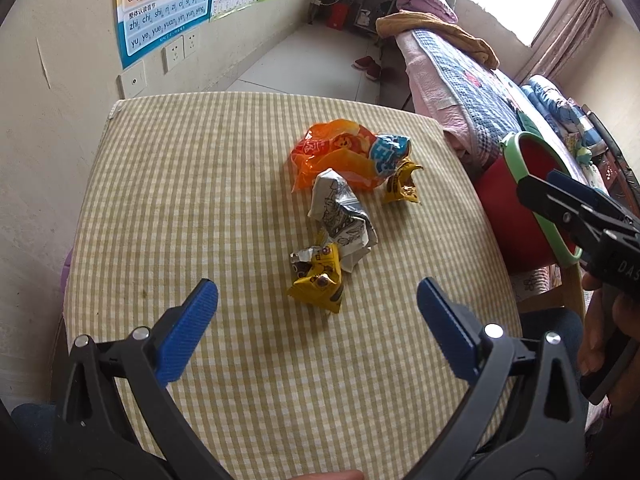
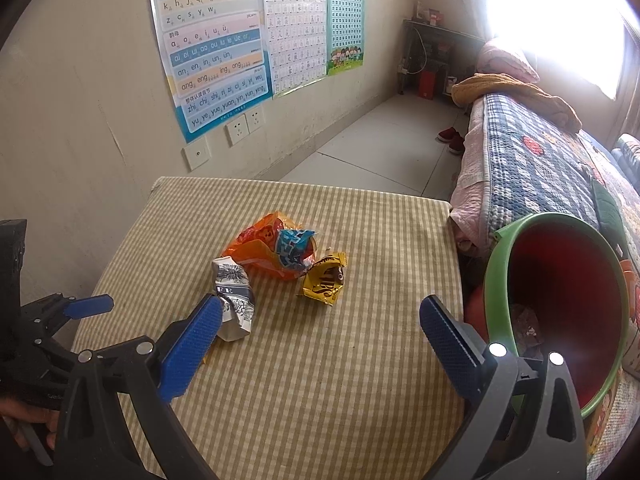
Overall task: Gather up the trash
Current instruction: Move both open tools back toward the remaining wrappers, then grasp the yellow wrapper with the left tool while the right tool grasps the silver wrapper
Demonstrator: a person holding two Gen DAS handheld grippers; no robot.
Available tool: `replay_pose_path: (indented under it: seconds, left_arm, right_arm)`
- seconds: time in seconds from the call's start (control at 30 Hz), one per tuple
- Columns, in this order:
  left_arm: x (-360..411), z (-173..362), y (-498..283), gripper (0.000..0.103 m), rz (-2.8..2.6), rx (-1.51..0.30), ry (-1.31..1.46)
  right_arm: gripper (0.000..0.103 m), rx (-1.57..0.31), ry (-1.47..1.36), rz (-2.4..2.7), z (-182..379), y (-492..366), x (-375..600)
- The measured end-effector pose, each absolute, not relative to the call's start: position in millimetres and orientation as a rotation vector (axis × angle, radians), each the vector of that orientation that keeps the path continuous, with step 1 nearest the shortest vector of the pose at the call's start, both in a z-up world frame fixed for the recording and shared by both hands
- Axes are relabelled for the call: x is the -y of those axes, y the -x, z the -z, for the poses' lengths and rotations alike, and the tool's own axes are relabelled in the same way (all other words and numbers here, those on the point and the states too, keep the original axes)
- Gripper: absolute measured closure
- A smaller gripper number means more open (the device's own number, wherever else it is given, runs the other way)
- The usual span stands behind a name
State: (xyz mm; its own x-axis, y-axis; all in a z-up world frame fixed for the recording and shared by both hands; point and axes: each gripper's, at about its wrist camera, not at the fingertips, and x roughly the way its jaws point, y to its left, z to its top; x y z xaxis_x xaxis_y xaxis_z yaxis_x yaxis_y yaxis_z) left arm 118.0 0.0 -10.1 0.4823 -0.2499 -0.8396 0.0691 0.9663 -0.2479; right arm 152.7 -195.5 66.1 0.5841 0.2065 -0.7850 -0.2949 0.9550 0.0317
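A checked surface [image 1: 200, 184] carries four pieces of trash ahead of both tools; the red bin [image 2: 560, 280] waits off its right edge; the orange bag [image 1: 340, 152] lies farthest, the white wrapper [image 1: 340, 208] mid-pile, the yellow packet [image 1: 318, 282] nearest; left tool [image 1: 318, 304], fingers apart and empty, should likely straddle that packet squarely before closing; right tool [image 2: 320, 320], also apart, holds nothing.

Wall poster [image 2: 212, 48] headed "汉语拼音字母表", pinyin rows "b p m f", "ang eng ing ong"
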Motion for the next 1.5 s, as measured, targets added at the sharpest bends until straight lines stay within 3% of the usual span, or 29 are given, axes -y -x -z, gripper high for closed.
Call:
replay_pose_path:
  seconds: [0.33, 0.5, 0.6, 0.63, 0.73, 1.0, 1.1, 1.27, 1.5]
  left_arm:
    - [10, 48, -143, 0.009, 0.204, -1.127, 0.131]
    - [7, 67, -152, 0.028, 0.220, -1.173, 0.145]
    - [3, 76, -154, 0.047, 0.234, -1.195, 0.173]
    - [1, 78, -153, 0.059, 0.242, -1.197, 0.185]
    - [-3, 75, -150, 0.071, 0.264, -1.185, 0.192]
    - [-30, 70, -133, 0.074, 0.225, -1.175, 0.212]
    - [-41, 68, -128, 0.074, 0.206, -1.174, 0.234]
    - [-50, 65, -124, 0.074, 0.193, -1.168, 0.256]
    - [-42, 52, -124, 0.074, 0.205, -1.141, 0.261]
  right_arm:
    - [0.007, -0.964, 0.123, -0.350, -35, -180, 171]
    - [0.007, -0.988, 0.122, -0.364, -22, -192, 159]
    - [0.007, -1.000, 0.128, -0.376, -16, -198, 152]
    - [0.008, -1.005, 0.130, -0.382, -13, -199, 149]
    - [0.008, -1.018, 0.140, -0.404, -7, -202, 139]
    - [0.017, -1.078, 0.167, -0.453, 16, -207, 111]
    - [0.031, -1.122, 0.182, -0.457, 29, -209, 104]
    - [0.077, -1.173, 0.215, -0.452, 44, -209, 98]
    - [0.080, -1.119, 0.204, -0.436, 22, -197, 110]
